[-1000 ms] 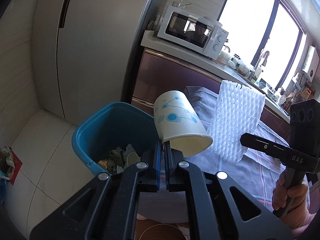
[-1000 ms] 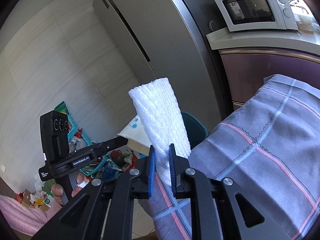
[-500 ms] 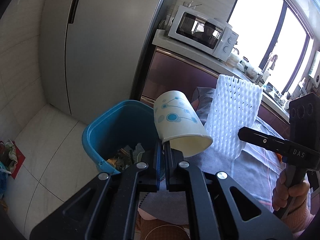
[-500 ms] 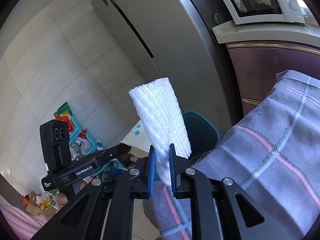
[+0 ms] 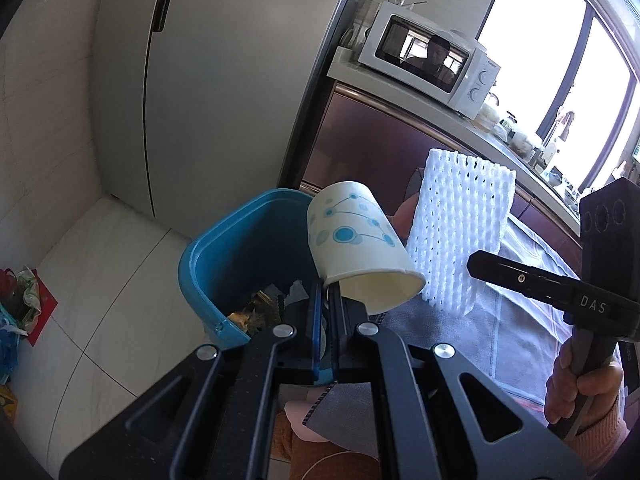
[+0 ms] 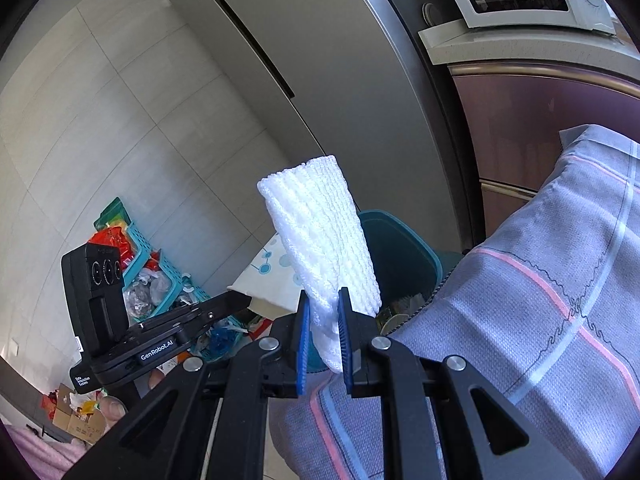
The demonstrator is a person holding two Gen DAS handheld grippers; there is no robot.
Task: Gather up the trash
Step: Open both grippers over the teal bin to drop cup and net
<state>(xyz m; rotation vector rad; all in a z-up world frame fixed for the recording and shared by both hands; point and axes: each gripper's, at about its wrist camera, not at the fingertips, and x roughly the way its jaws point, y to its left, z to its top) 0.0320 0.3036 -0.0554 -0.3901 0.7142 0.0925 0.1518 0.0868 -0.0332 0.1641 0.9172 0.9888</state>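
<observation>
Jaws: left gripper (image 5: 327,316) pinches paper cup (image 5: 356,240) rim | right gripper (image 6: 323,334) clamps foam net (image 6: 324,248) | both light, crushable; grip gently | bin (image 5: 240,240) below.

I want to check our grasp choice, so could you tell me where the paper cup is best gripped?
At its rim wall, from the open mouth side: the thin paper cup lets one finger slide inside and one outside. The left tongs hold it this way now, pinching the lip, with the closed base tilted up beside the blue bin.
</observation>
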